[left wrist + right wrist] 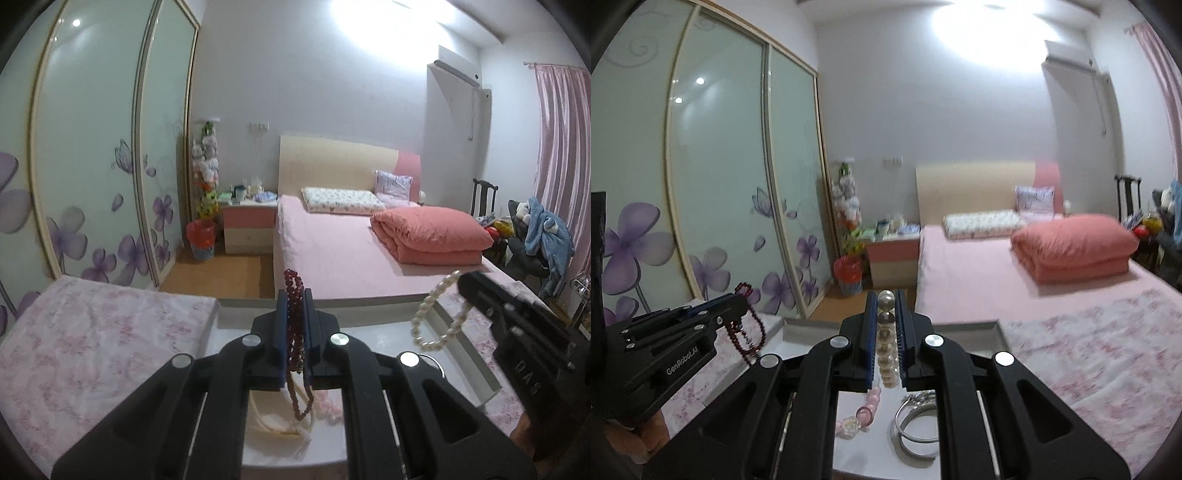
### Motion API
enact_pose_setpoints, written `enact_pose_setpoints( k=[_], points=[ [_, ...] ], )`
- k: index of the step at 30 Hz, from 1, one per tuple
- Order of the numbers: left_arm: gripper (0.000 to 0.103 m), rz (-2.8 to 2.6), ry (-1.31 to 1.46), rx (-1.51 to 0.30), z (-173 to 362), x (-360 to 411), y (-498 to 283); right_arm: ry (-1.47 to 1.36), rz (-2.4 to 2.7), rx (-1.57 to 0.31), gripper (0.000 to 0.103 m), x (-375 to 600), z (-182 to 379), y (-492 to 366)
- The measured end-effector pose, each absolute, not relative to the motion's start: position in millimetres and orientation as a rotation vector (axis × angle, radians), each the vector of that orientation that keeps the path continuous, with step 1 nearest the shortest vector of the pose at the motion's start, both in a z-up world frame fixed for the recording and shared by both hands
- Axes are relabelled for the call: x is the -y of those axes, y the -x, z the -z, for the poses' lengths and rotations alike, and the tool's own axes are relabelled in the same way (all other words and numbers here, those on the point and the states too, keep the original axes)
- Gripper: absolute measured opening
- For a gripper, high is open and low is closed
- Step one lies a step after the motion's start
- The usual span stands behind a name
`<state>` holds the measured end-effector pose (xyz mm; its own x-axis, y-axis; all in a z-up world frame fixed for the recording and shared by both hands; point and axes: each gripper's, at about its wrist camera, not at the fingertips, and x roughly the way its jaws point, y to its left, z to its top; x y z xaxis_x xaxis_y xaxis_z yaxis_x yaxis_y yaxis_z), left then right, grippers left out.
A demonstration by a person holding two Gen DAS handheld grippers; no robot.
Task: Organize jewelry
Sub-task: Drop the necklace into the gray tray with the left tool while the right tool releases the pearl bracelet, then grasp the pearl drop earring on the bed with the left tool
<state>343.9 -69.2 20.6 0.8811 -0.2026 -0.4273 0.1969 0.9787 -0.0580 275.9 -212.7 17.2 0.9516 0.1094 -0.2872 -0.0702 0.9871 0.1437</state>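
both grippers hold a bead string above the tray

the left gripper (295,295) has its fingers (282,325) pressed together on a dark red bead string (295,325). the string runs up the narrow slot between the pads; a few beads stand above the fingertips and a loop hangs below the jaws. in the right wrist view the same red loop dangles from the fingertips at the left.

under the left fingers, on a white tray (373,343), lie a cream strand (273,421) and, just right of it, pale pink beads (328,404). left of the fingers a floral cloth (92,343) covers the surface.

the right gripper (886,306) is likewise all but closed, its fingers (903,332) clamped on a pearl string (886,343). the pearls line up between the pads, one at the very tip. in the left wrist view the rest of the string hangs as a loop from the fingertips, over the tray's right part.

below the right fingers lie pink beads (864,410) and, right of them, silver bangles (916,424), touching one another. the floral cloth spreads to the right.

beyond both sets of fingertips stands a bed (332,254) with a folded pink quilt (432,232).
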Motion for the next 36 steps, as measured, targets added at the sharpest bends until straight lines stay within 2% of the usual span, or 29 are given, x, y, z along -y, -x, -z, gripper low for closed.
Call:
enact_pose_setpoints(
  k=[9, 10, 11, 13, 21, 26, 36],
  points=[
    [0.008, 0.220, 0.016, -0.519, 3, 74, -374, -0.201, -0.105, -0.453, 0.011, 219, 9, -303],
    [0.011, 0.222, 0.021, -0.523, 3, 75, -375, -0.205, -0.108, -0.458, 0.016, 218, 10, -304],
    [0.013, 0.222, 0.028, -0.523, 3, 76, -375, -0.205, -0.111, -0.461, 0.031, 218, 9, -307],
    [0.024, 0.222, 0.035, -0.518, 4, 72, -376, -0.199, -0.105, -0.446, 0.046, 217, 7, -302],
    [0.025, 0.206, 0.073, -0.498, -9, 46, -350, -0.162, -0.105, -0.376, 0.046, 220, -13, -268],
    [0.035, 0.240, 0.085, -0.519, -9, 32, -317, -0.133, -0.101, -0.337, 0.046, 221, -21, -241],
    [0.035, 0.407, -0.001, -0.734, 39, 49, -266, -0.096, -0.082, -0.309, 0.046, 225, -23, -199]
  ],
)
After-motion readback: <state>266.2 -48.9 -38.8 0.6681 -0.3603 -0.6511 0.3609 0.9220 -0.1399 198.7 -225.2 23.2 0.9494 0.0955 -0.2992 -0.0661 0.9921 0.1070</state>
